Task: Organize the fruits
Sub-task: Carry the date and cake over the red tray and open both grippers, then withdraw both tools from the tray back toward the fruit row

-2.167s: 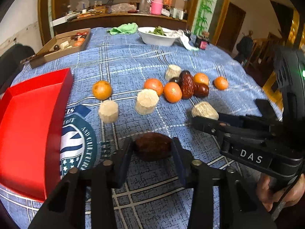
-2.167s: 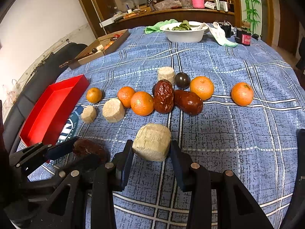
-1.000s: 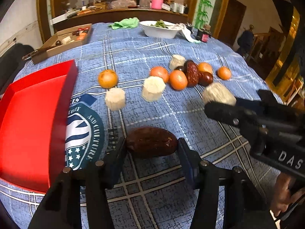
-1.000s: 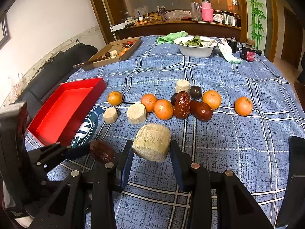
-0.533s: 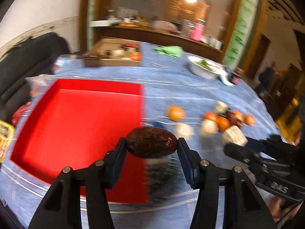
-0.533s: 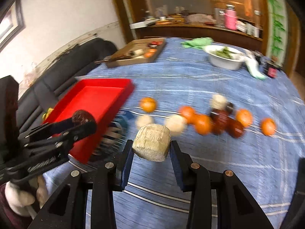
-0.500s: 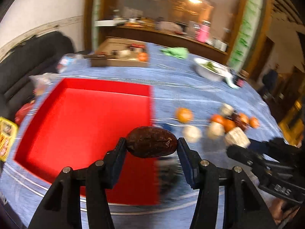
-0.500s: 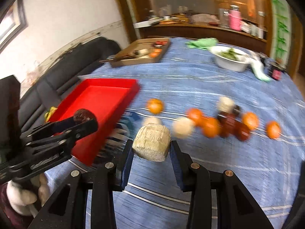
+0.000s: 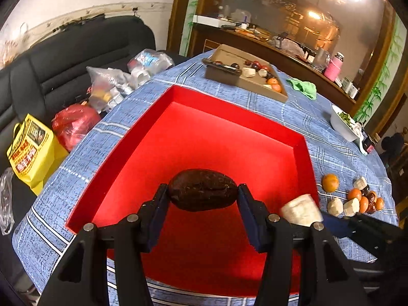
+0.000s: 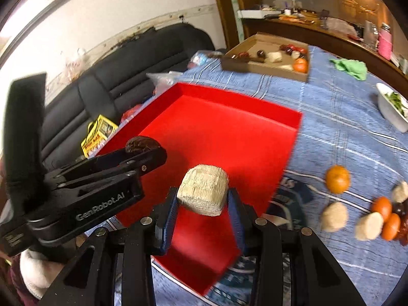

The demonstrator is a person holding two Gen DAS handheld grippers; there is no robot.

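Left wrist view: the left gripper (image 9: 202,197) fills the lower middle of the frame, its two fingers closed against the ends of a dark brown date (image 9: 202,193), held in the air over the red tray (image 9: 142,130). The tray spreads across the centre of the frame on a blue checked tablecloth (image 9: 329,153). At lower right the pale cut sugarcane piece (image 9: 301,210) shows, pinched in the tip of the right gripper (image 9: 303,215) over the tray's right rim. Farther right, near the frame edge, loose fruit lies on the cloth: an orange (image 9: 330,182) and a cluster of oranges, dates and pale chunks (image 9: 357,202). A cardboard box (image 9: 244,72) of fruit sits at upper centre, a white bowl (image 9: 343,125) at right.

Right wrist view: the right gripper (image 10: 202,201) at lower centre is clamped on the sugarcane piece (image 10: 202,193), above the tray's (image 10: 255,107) near corner. At left of the frame the left gripper (image 10: 142,150) reaches in over the tray with the date (image 10: 140,144) between its tips. Blurred fruit (image 10: 336,179) lies on the cloth at right.
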